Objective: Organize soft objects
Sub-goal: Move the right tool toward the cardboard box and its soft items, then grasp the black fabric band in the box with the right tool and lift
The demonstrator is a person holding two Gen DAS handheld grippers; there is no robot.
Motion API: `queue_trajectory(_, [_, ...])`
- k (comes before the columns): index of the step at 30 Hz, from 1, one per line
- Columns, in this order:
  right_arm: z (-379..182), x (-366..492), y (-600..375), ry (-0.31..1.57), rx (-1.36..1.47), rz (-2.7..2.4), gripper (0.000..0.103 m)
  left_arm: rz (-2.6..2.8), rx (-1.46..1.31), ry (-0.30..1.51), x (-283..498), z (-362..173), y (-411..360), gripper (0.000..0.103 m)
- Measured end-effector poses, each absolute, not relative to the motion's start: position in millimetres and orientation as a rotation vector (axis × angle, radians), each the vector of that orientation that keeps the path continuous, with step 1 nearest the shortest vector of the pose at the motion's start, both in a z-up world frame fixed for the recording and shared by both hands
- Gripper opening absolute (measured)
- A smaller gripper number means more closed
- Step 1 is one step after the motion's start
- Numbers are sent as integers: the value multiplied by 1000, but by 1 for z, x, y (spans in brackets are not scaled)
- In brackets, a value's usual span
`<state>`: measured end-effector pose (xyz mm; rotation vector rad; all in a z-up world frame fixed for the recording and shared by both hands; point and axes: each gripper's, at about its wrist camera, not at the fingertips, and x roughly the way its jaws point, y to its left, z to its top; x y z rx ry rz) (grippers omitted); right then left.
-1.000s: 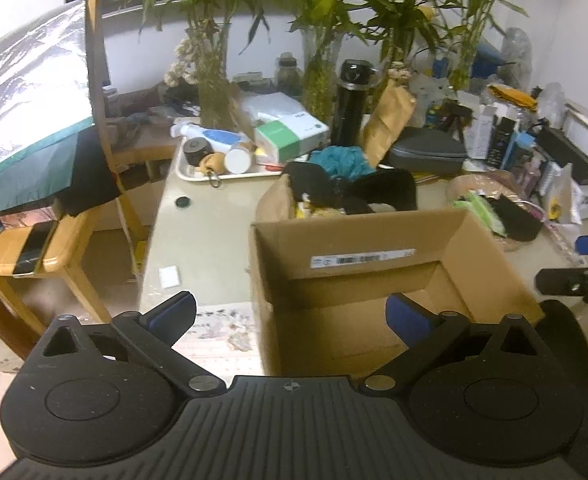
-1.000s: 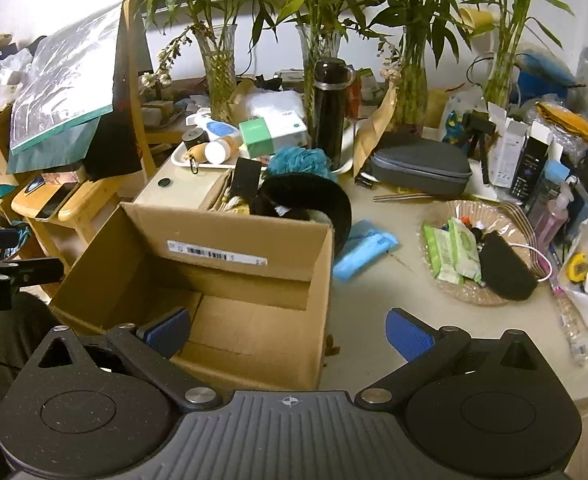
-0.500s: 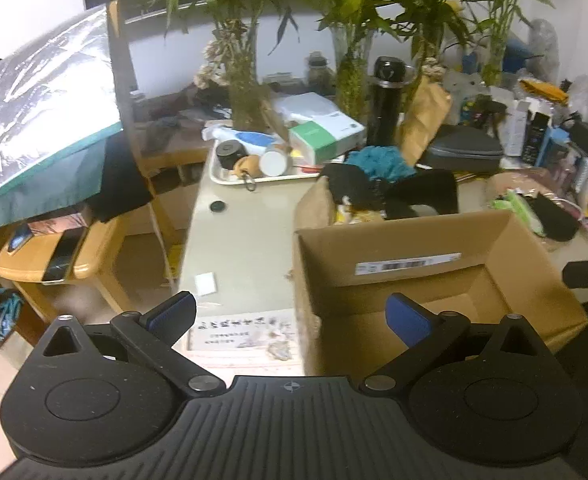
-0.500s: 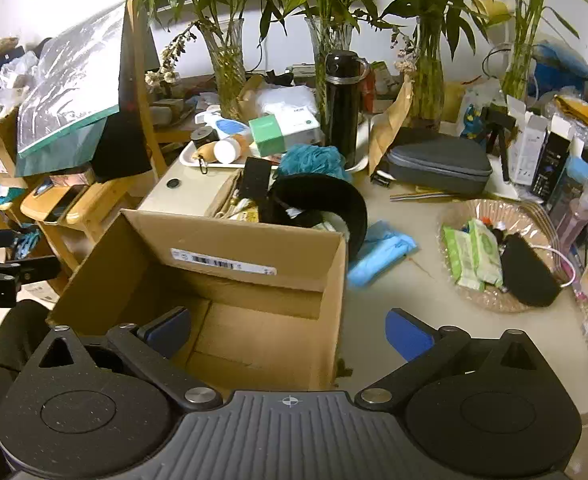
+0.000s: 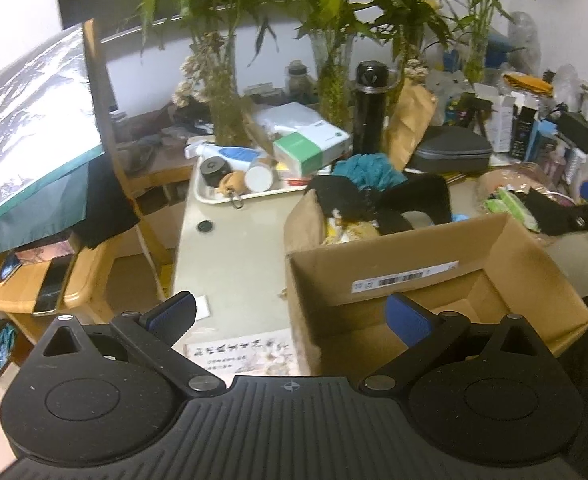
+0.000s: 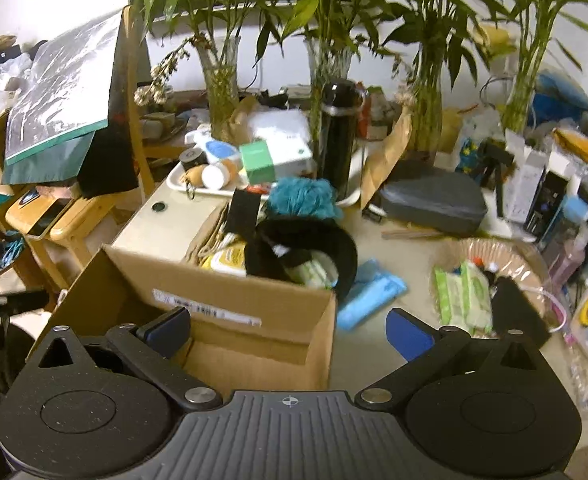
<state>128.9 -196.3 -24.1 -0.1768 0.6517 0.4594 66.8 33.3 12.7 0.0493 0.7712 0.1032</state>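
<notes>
Soft black fabric pieces and a teal fluffy puff sit heaped just behind the open brown cardboard box. Left gripper and right gripper both hover spread wide, holding nothing, their 2 blue-padded fingers straddling the box's side walls on the pale table.

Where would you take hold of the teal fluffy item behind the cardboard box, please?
I would pinch the top of the teal fluffy item from above with the right claw, which is open. Its loose pile bulges upward and is exposed there, while the black thermos crowds its far side and the black soft items its near side.
</notes>
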Motion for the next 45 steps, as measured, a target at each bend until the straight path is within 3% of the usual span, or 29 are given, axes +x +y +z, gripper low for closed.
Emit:
queue_trajectory(10, [-17, 154, -226, 633, -68, 423, 103, 65, 17, 757, 72, 13, 34, 103])
queue_trajectory(36, [-79, 252, -256, 632, 11, 653, 102, -16, -45, 662, 92, -5, 53, 103])
queue_trajectory(45, [-107, 296, -250, 695, 84, 640, 84, -22, -83, 666, 96, -9, 61, 103])
